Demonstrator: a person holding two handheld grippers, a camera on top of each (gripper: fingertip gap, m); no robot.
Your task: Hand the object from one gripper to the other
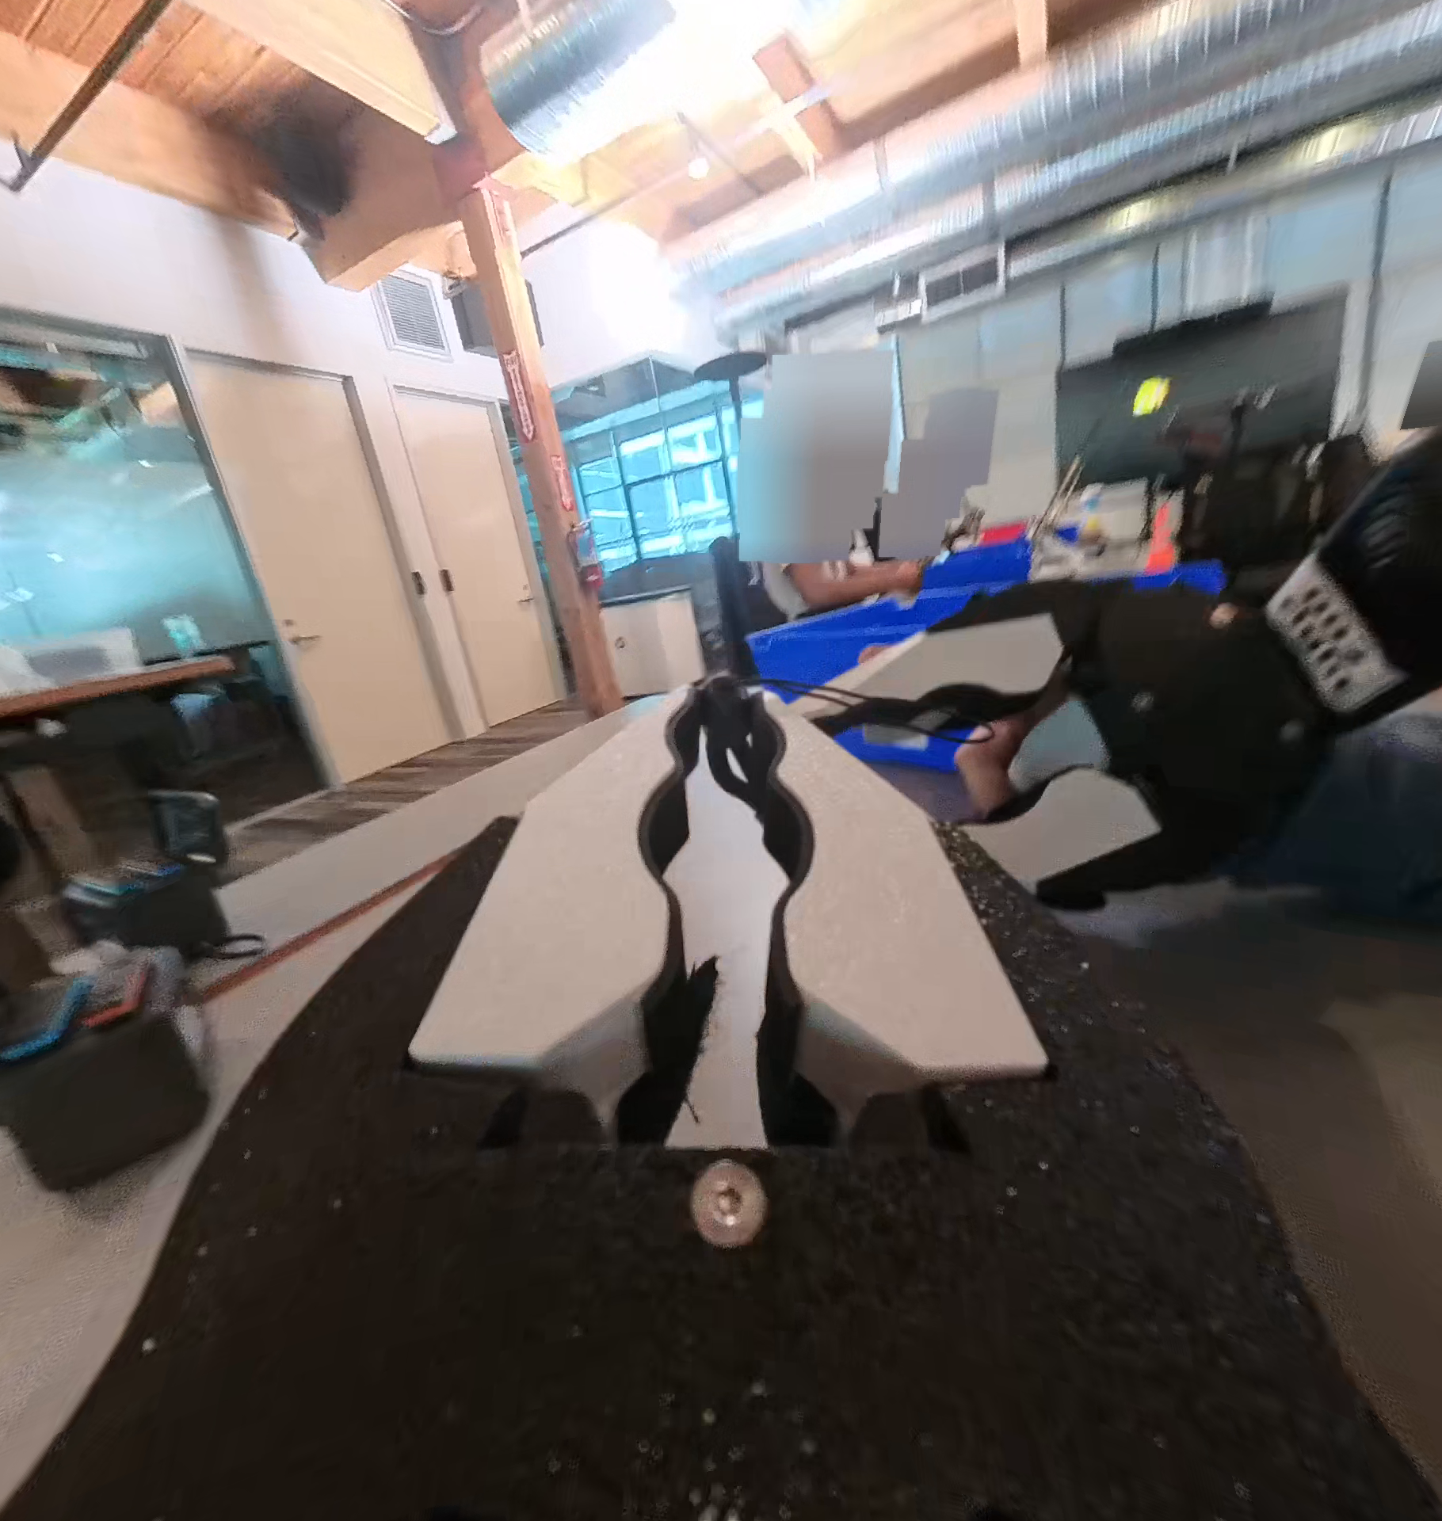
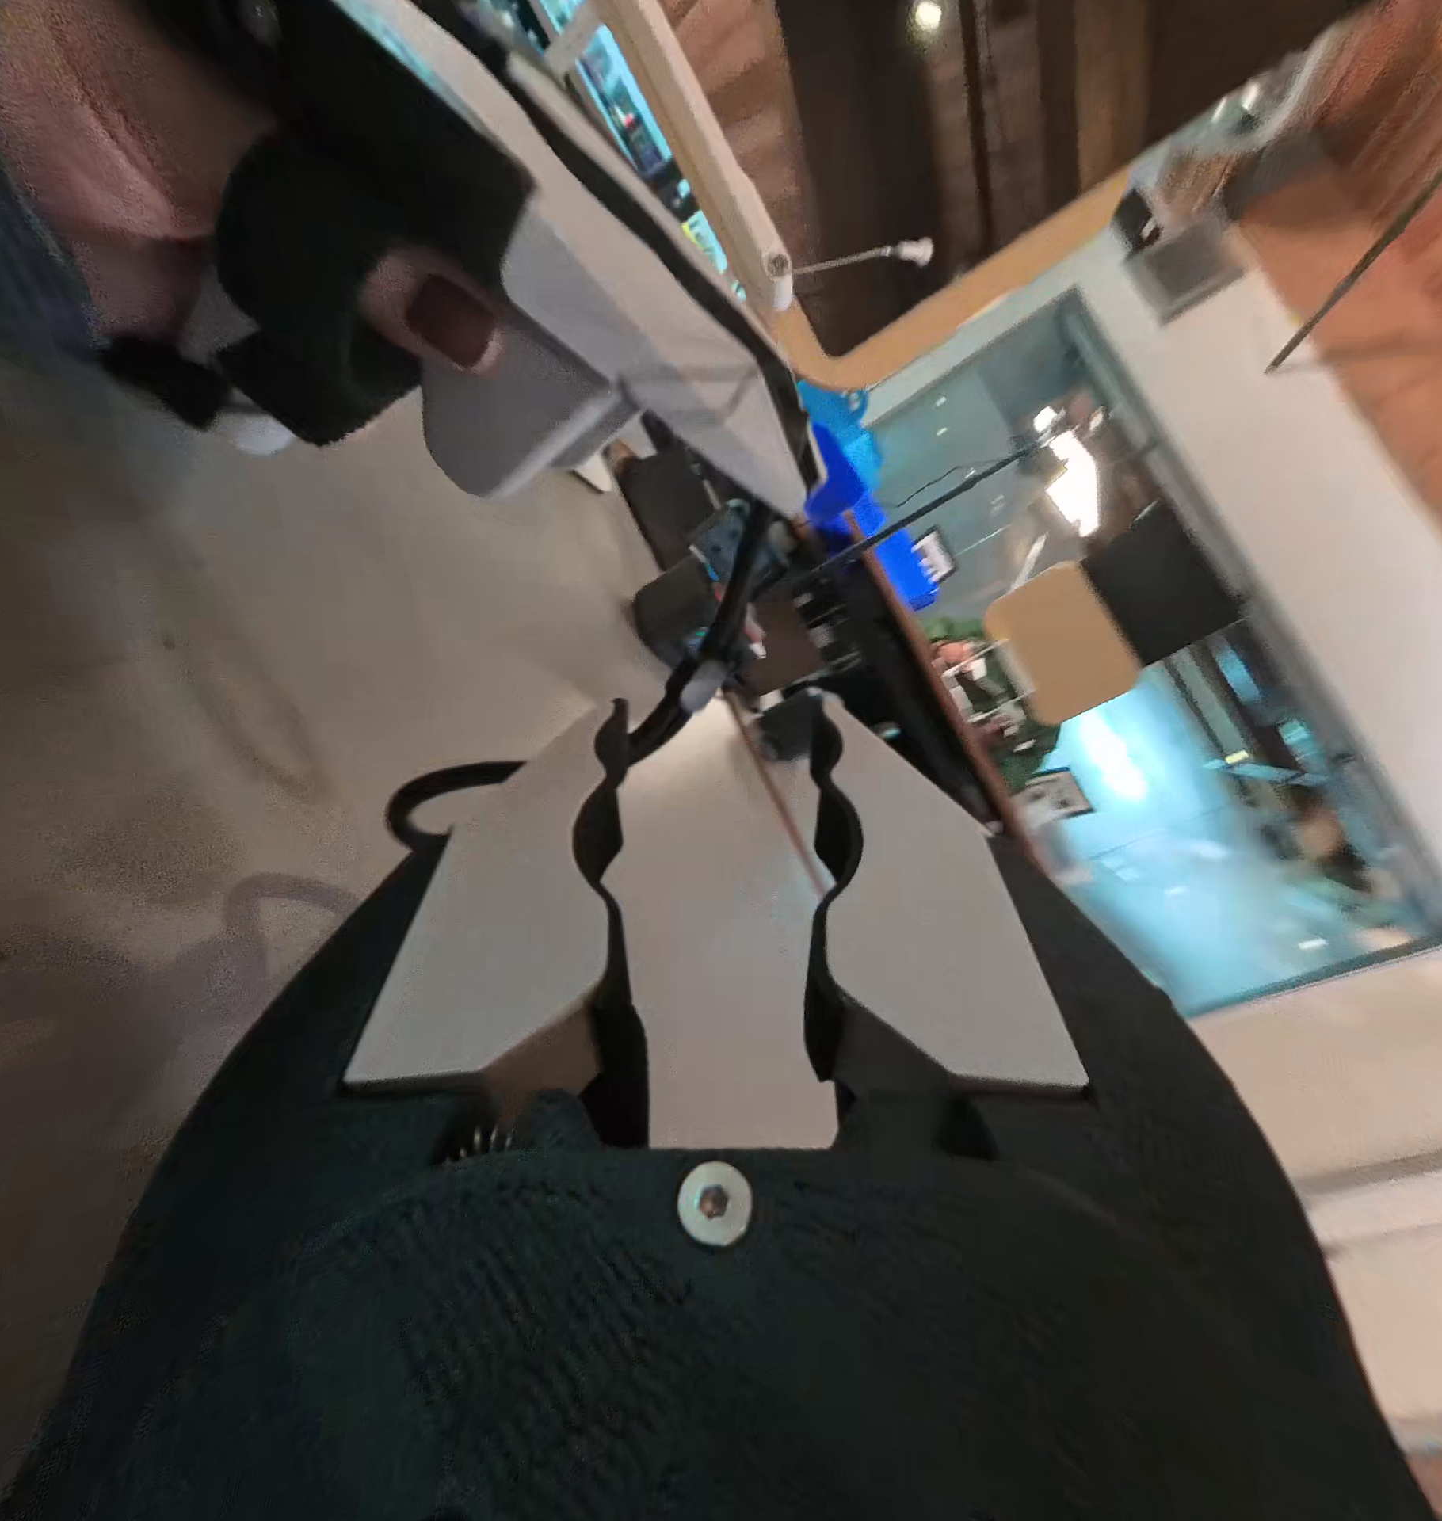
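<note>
Left wrist view: the left gripper (image 1: 730, 700) has its jaws clenched at the tips on a thin black cord (image 1: 734, 761), the object, which twists back between the fingers toward 6 o'clock and trails as a loose strand toward 3 o'clock. There the right gripper (image 1: 1022, 745) enters, motion-blurred and cut off by the frame edge; a fingertip of the person's hand (image 1: 985, 778) shows beneath it. Blue bins (image 1: 849, 638) lie behind, partly hidden.

Right wrist view: the right gripper (image 2: 722, 728), camera rolled, has its jaws released with a clear gap. The cord (image 2: 730, 609) runs from near its left fingertip toward 12 o'clock, to the tips of the left gripper (image 2: 771, 518) at 11 o'clock. Whether the cord touches the right fingertip is hard to make out.
</note>
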